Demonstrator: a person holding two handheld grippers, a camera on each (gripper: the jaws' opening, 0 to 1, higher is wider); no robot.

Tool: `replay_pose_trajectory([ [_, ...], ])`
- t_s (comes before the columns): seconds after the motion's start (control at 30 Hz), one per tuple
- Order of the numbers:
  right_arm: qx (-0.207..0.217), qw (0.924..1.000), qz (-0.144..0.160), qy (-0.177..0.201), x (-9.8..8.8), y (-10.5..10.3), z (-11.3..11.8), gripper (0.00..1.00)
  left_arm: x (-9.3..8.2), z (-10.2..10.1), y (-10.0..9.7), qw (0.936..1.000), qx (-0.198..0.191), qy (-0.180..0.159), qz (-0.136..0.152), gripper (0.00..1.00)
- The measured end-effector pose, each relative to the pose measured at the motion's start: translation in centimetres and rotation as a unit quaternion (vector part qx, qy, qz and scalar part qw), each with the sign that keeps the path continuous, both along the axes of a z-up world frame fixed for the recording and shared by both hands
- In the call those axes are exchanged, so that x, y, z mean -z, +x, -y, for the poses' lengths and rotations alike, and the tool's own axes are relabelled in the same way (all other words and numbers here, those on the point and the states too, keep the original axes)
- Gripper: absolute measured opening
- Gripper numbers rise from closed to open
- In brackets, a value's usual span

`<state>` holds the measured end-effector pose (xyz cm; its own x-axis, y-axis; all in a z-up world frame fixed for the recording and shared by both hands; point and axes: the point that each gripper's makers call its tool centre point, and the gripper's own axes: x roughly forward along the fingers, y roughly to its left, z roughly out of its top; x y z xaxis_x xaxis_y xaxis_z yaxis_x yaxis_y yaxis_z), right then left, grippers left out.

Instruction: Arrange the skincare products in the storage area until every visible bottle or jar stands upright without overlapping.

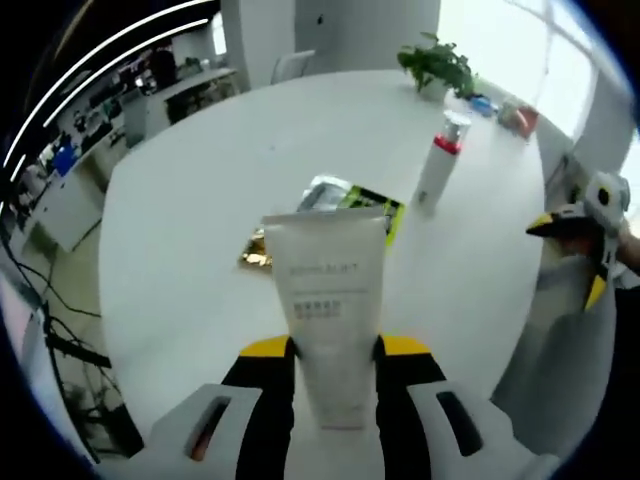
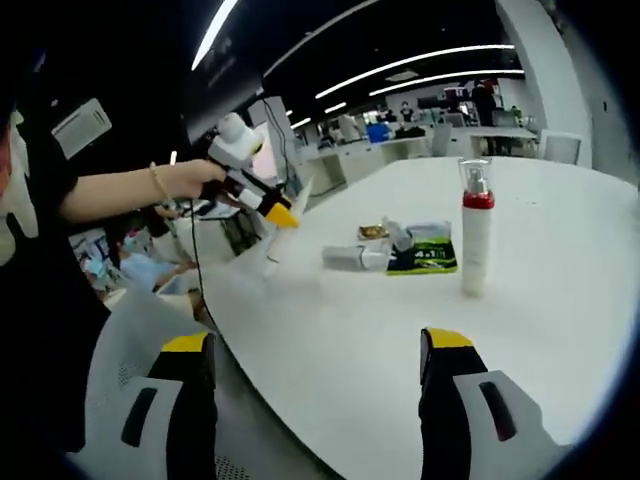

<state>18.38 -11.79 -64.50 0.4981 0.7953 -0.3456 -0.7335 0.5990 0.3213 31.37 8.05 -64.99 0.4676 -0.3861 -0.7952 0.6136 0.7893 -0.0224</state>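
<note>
My left gripper (image 1: pixel 335 347) is shut on a white squeeze tube (image 1: pixel 330 290), held above the round white table (image 1: pixel 200 200). In the right gripper view a hand holds that left gripper (image 2: pixel 280 214) at the table's left edge, with the tube (image 2: pixel 272 255) hanging from it. A white pump bottle (image 1: pixel 437 165) with a red band stands upright, also seen at the right as the bottle (image 2: pixel 476 235). A silver tube (image 1: pixel 325 190) lies on its side beside a green packet (image 1: pixel 378 205); both, the tube (image 2: pixel 355 258) and the packet (image 2: pixel 425 255), show left of the bottle. My right gripper (image 2: pixel 317 345) is open and holds nothing.
A small gold packet (image 1: pixel 255 250) lies near the silver tube. A potted plant (image 1: pixel 437 65) and small items stand at the table's far edge. A white chair (image 2: pixel 120 340) sits by the near rim. The right gripper (image 1: pixel 585 225) shows beyond the table's right side.
</note>
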Motion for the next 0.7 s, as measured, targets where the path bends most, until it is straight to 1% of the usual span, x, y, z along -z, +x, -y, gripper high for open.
replay_pose_trajectory([
  [0.07,-0.006,1.0000,0.001,-0.001,-0.1,0.0,-0.7,0.84,-0.5,0.5,0.1,0.9998,-0.005,-0.018,0.003,0.32],
  [0.13,-0.016,0.9998,0.006,-0.010,0.1,0.0,-1.4,0.83,-1.3,1.4,0.0,0.9992,-0.011,-0.039,0.007,0.32],
  [0.23,-0.024,0.9996,0.011,-0.013,-0.3,0.3,-2.5,0.83,-2.6,2.5,-0.7,0.9979,-0.022,-0.059,0.012,0.32],
  [0.37,-0.036,0.9990,0.026,-0.007,-1.5,0.8,-4.6,0.82,-4.0,3.7,-0.6,0.9948,-0.034,-0.093,0.024,0.32],
  [0.4,-0.038,0.9989,0.027,-0.006,-1.5,1.0,-5.1,0.81,-4.3,3.9,-0.6,0.9940,-0.037,-0.100,0.025,0.32],
  [0.47,-0.040,0.9986,0.034,-0.009,-1.8,1.6,-6.0,0.79,-5.1,4.8,-1.1,0.9924,-0.039,-0.112,0.030,0.32],
  [0.5,-0.041,0.9984,0.036,-0.013,-2.0,1.9,-6.6,0.78,-5.6,5.5,-1.7,0.9918,-0.040,-0.116,0.034,0.32],
  [0.53,-0.042,0.9983,0.038,-0.017,-2.2,2.0,-6.9,0.78,-5.9,5.8,-1.9,0.9914,-0.039,-0.119,0.037,0.32],
  [0.6,-0.045,0.9978,0.047,-0.013,-2.8,2.5,-7.7,0.77,-6.7,6.5,-2.2,0.9901,-0.040,-0.127,0.045,0.32],
  [0.63,-0.042,0.9977,0.051,-0.016,-3.1,2.9,-8.1,0.76,-6.8,6.5,-1.9,0.9894,-0.040,-0.132,0.047,0.32],
  [0.7,-0.037,0.9974,0.059,-0.019,-3.7,3.4,-8.7,0.74,-7.8,7.4,-2.2,0.9858,-0.045,-0.155,0.048,0.32],
])
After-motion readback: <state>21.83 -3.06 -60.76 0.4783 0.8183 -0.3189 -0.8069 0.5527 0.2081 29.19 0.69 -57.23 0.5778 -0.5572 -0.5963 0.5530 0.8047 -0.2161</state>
